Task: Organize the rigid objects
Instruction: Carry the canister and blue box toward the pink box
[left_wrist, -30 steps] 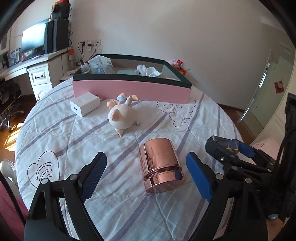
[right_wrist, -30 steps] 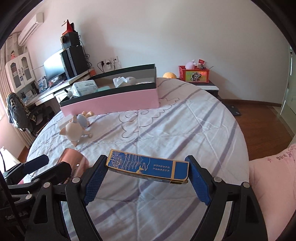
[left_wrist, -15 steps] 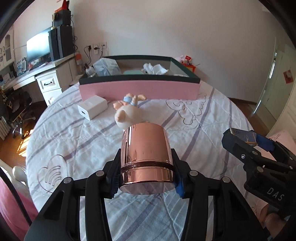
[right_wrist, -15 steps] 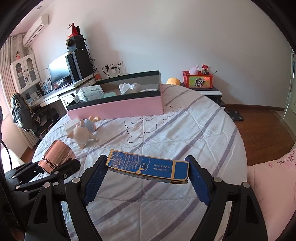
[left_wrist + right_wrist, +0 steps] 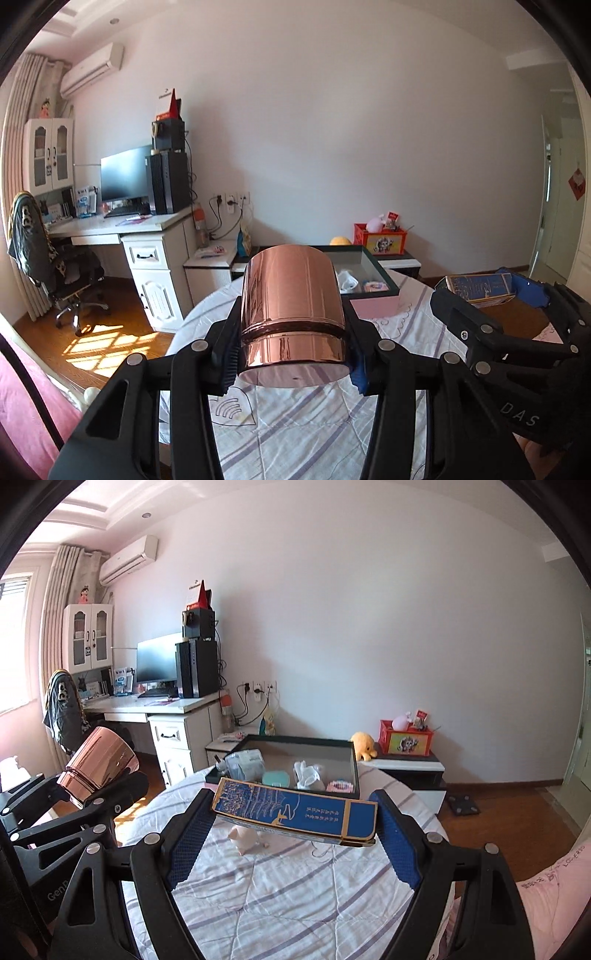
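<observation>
Right wrist view gives you the round bed (image 5: 295,897) first, its quilted white cover soft and crossed with lilac stripes. At its far edge sits the tray (image 5: 354,775), a shallow rectangular box with dark rims and a pink front wall, small items lying inside. Your right gripper (image 5: 291,834) has its jaws spread wide and clamped on the ends of the box (image 5: 295,812), a flat blue carton with gold edging, held level above the bed. Your left gripper (image 5: 291,354) is closed partway, its ribbed pads pressing both sides of the can (image 5: 291,306), a glossy copper cylinder with a dark groove near its base, lifted clear of the cover. Smallest, a smooth pale pig (image 5: 245,840) lies on the quilt below the box.
</observation>
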{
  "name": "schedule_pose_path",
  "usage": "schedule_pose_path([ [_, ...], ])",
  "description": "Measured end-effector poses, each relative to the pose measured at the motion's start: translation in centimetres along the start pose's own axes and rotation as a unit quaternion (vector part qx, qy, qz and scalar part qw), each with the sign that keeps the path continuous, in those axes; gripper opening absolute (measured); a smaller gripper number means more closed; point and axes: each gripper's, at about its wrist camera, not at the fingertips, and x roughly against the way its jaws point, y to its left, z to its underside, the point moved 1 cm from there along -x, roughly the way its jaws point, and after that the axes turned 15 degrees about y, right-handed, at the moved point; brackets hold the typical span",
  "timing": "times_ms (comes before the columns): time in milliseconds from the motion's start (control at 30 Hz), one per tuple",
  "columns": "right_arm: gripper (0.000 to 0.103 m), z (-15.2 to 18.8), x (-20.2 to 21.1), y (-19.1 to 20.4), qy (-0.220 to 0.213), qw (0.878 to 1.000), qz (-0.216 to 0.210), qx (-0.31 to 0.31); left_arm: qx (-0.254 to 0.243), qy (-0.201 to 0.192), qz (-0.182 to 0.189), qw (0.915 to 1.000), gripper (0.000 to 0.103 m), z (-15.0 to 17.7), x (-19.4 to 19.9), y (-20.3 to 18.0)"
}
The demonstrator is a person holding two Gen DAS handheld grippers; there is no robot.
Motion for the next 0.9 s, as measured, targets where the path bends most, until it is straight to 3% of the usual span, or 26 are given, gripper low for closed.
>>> schedule_pose_path([
  [200, 0.085, -1.0, 3.3, 2.0, -0.039, 0.999, 0.019, 0.019, 0.012, -0.034, 0.003, 0.9993, 0.047, -0.5, 3.4, 1.5],
  [433, 0.085, -1.6, 4.2, 3.3, -0.056, 0.998, 0.020, 0.033, 0.021, -0.055, -0.009, 0.9982, 0.047, -0.6, 5.1, 2.7],
  [900, 0.085, -3.5, 0.9, 4.0, -0.052, 0.998, 0.005, 0.041, 0.016, -0.045, -0.042, 0.9980, 0.047, -1.7, 2.0, 3.1],
])
